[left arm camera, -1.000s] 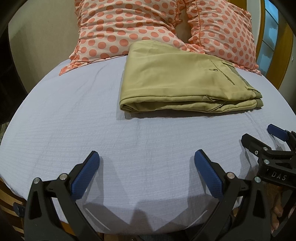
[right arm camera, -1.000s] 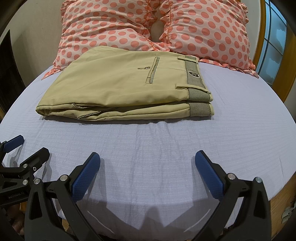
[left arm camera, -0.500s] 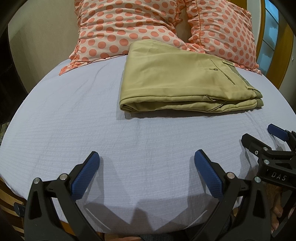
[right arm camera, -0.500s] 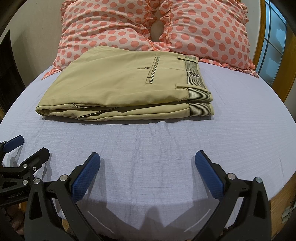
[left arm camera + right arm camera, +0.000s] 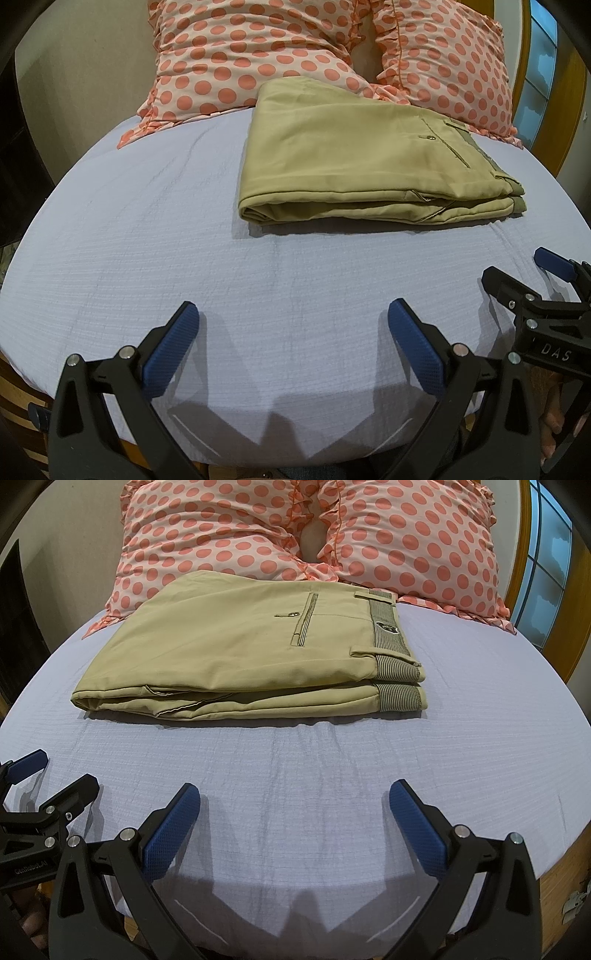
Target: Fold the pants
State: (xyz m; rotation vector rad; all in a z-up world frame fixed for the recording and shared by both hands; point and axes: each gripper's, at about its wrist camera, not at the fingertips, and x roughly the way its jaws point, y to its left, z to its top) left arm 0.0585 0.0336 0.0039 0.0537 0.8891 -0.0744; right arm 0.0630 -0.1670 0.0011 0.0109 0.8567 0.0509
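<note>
On the bed's pale sheet (image 5: 461, 738), my khaki pants (image 5: 240, 653) lie folded flat, their far edge against two polka-dot pillows (image 5: 207, 535). Near the bed's front edge I hold both tools low and level, side by side, apart from the pants: left tool (image 5: 291, 336) spread wide and empty, right tool (image 5: 293, 816) likewise.

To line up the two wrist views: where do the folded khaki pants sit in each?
Left wrist: pants lie upper right of centre, waistband toward the right edge.
Right wrist: pants lie upper centre-left, striped waistband on their right.
Shared landmark: the polka-dot pillows behind them.
</note>
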